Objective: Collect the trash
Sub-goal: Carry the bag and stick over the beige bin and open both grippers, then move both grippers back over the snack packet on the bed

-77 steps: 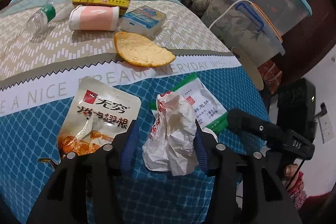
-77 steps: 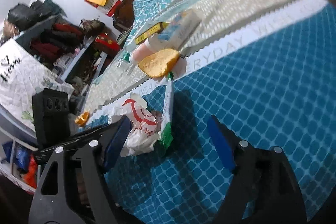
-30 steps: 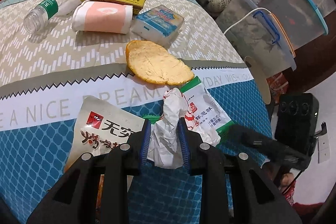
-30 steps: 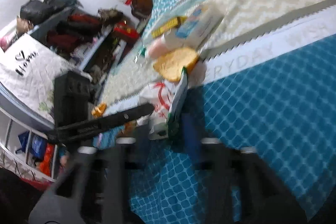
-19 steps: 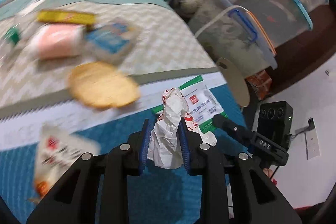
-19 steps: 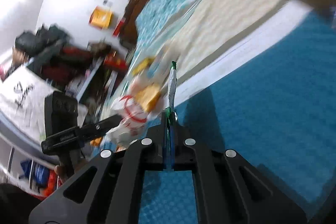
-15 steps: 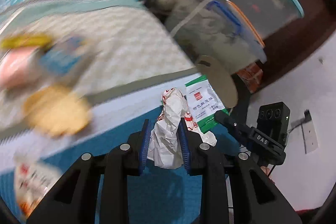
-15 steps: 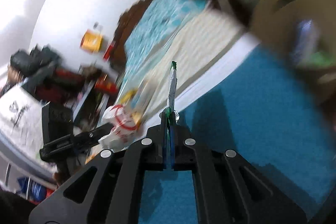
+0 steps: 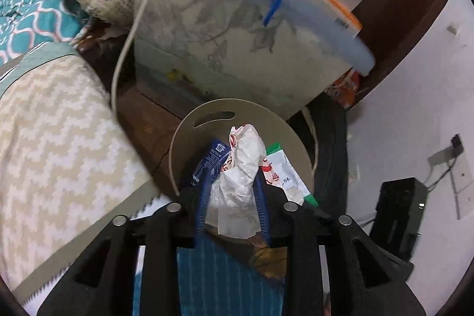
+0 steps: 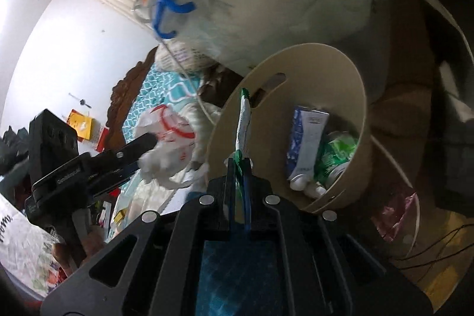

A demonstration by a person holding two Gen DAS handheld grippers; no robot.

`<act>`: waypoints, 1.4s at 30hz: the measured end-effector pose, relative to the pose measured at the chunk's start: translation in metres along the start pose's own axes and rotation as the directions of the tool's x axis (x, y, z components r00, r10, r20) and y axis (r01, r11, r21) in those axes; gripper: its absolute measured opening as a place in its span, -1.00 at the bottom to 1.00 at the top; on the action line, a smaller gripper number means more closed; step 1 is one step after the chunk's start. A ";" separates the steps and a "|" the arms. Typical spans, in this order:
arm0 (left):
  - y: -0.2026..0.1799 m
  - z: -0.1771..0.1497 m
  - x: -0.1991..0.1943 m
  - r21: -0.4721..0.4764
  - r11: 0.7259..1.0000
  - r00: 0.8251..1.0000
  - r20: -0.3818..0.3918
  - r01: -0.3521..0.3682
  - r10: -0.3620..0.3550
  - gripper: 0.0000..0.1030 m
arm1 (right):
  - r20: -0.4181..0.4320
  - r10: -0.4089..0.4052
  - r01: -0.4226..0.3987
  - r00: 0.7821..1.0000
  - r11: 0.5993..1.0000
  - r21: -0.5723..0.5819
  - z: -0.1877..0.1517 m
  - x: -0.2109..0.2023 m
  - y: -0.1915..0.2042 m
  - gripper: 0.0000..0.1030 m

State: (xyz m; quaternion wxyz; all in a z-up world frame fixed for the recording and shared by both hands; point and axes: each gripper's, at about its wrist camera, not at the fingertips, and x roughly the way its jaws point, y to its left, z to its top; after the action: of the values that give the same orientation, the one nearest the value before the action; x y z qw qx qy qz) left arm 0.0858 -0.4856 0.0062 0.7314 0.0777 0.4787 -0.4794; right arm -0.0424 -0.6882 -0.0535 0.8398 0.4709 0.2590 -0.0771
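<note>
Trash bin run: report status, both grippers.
Left gripper shut on crumpled white wrapper, over tan trash bin. Right gripper shut on green-edged packet at the bin's rim. Toothpaste tube already inside. Nothing blocking the opening.

A crumpled white paper wrapper with red print (image 9: pixel 241 168) sits between blue finger pads (image 9: pixel 201 203). The flat white sachet (image 10: pixel 243 120) has green edges. The round plastic bin (image 10: pixel 360 96) is beige. The bedspread (image 9: pixel 53 132) carries cream chevrons.
</note>
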 end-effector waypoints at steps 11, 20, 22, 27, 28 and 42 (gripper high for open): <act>0.011 0.002 -0.006 -0.035 0.998 0.998 0.031 -0.055 0.056 0.29 | 0.097 -0.034 0.040 0.995 0.998 -0.057 -0.001 -0.013 0.013 0.59; 0.029 -0.045 -0.136 0.001 0.988 0.958 0.245 -0.153 0.148 0.29 | 0.060 0.075 -0.068 0.995 0.992 -0.111 -0.039 -0.015 0.069 0.52; 0.036 -0.064 -0.156 0.001 0.968 0.934 0.265 -0.251 0.242 0.29 | 0.014 0.099 -0.097 0.995 0.988 -0.116 -0.055 -0.005 0.082 0.50; 0.057 -0.113 -0.193 -0.040 0.892 0.853 0.274 -0.451 0.444 0.29 | -0.096 0.140 -0.153 0.985 0.977 -0.149 -0.094 0.019 0.119 0.48; 0.064 -0.125 -0.201 -0.059 0.879 0.840 0.268 -0.474 0.471 0.29 | -0.121 0.147 -0.166 0.982 0.973 -0.162 -0.104 0.024 0.130 0.48; 0.151 -0.221 -0.287 -0.327 0.778 0.762 0.206 -0.537 0.613 0.29 | -0.300 0.150 -0.256 0.942 0.901 -0.351 -0.202 0.054 0.237 0.48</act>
State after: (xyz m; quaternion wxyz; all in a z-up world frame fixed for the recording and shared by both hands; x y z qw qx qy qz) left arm 0.0413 -0.0997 0.0592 0.9113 0.0555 0.3700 -0.1718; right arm 0.0191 -0.3855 0.0119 0.8767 0.3274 0.3284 0.1278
